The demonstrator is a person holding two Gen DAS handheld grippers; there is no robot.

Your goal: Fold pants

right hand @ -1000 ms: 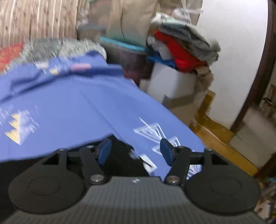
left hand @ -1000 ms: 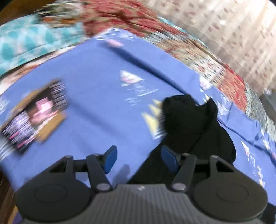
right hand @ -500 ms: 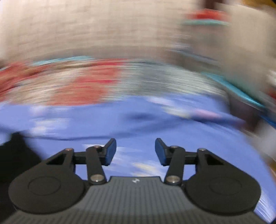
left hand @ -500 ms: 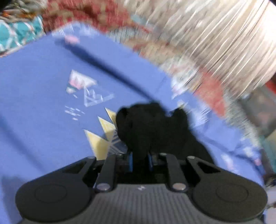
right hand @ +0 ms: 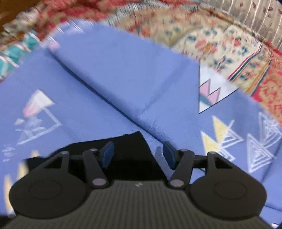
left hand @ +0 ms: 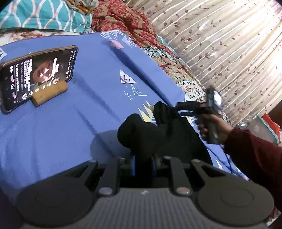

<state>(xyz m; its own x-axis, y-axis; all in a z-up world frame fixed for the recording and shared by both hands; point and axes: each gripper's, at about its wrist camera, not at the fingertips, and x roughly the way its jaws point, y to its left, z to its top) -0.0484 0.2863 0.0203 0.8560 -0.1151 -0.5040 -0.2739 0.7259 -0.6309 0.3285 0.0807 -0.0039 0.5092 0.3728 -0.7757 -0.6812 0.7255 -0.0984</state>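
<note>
Right at the bottom of the left wrist view, the left gripper (left hand: pixel 143 163) has its blue pads clamped on a bunched fold of the black fabric pants (left hand: pixel 158 133), the jaws pinched narrow with cloth between them. The pants rise in a dark hump just ahead of the gripper and spread rightward over the blue bedsheet printed with white and yellow triangles (left hand: pixel 84 126). Just beyond the hump, the right gripper (left hand: pixel 178 111) reaches in from the right, its tip at the far bump of the pants; the hand (left hand: pixel 213 128) gripping its handle wears a dark red sleeve (left hand: pixel 255 155). Over in the right wrist view, that right gripper (right hand: pixel 138 155) has its jaws apart, having just been opening wider, blue pads bare and nothing pressed between them; a flat corner of the black pants (right hand: pixel 130 148) lies on the sheet under and just ahead of the pads. Further out on the left, a black smartphone with a lit screen (left hand: pixel 37 75) leans tilted against a small tan wooden block (left hand: pixel 50 94) on the sheet. Past the sheet's far edge, a red and beige floral quilt (left hand: pixel 126 22) and a teal patterned pillow (left hand: pixel 44 15), and behind them a cream curtain with a leaf print (left hand: pixel 229 44).
</note>
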